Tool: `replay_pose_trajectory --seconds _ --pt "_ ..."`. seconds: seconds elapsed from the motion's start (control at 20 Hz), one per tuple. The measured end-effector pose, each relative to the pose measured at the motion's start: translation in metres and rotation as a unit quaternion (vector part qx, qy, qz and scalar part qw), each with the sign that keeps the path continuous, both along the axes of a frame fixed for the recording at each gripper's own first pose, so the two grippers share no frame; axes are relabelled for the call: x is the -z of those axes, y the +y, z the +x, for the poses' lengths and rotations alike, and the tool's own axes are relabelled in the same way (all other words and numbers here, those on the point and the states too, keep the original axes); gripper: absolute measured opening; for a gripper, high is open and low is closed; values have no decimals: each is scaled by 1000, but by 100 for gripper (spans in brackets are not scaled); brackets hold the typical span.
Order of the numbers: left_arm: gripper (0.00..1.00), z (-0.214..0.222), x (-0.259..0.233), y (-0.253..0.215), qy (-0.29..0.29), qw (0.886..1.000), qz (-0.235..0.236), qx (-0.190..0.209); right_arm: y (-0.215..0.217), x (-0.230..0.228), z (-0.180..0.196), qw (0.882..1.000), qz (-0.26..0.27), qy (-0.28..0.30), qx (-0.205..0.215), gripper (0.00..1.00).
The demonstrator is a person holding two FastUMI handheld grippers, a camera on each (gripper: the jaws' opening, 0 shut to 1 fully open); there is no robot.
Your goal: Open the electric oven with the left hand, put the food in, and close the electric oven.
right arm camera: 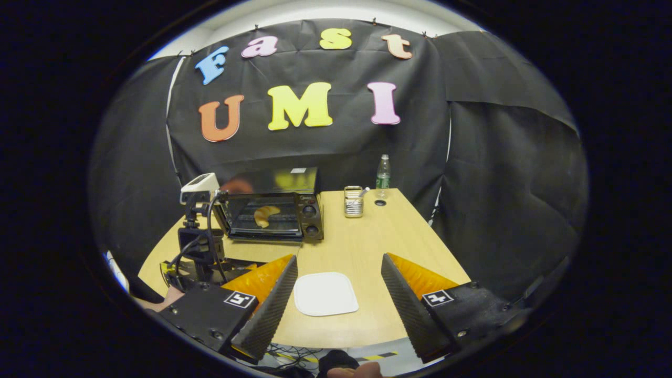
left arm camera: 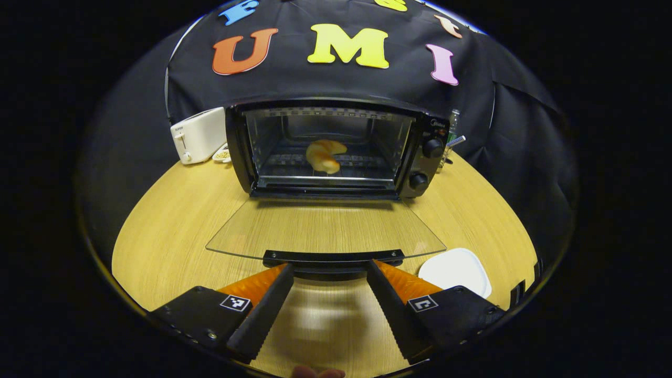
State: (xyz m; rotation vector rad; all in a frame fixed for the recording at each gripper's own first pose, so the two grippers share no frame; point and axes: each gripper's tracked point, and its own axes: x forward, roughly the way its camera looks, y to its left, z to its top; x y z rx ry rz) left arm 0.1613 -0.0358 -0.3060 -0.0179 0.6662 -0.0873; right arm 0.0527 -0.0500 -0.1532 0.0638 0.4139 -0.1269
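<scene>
Left gripper sat level with the door handle, fingers spread wide to either side of it; whether the tips touched the handle could not be told, and nothing was clamped. Oven stood at the back of the table, its glass door dropped flat toward the camera. Croissant lay on the rack inside, about mid-cavity. Two knobs ran down the oven's right panel. A white toaster stood just beside the oven on its left. A white plate lay on the table near the right finger, bare.

Right gripper was held back over the near table edge, fingers wide apart, holding nothing. The plate lay between its fingers on the table. Farther off, the oven showed with the croissant inside, and the left gripper in front of it. A metal caddy and a bottle stood to the right of the oven near the wall.
</scene>
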Motion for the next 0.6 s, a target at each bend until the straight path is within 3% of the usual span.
replay_pose_trajectory --seconds 0.25,0.45,0.6 --pt "94 21 -49 5 -60 998 21 19 4 -15 -5 1000 -1 -17 -2 97" --pt "94 45 -103 6 -112 994 -2 15 5 -34 -9 999 5 -42 2 97" --pt "94 39 -153 14 -148 989 -15 16 9 -54 -7 998 0 -69 0 97"
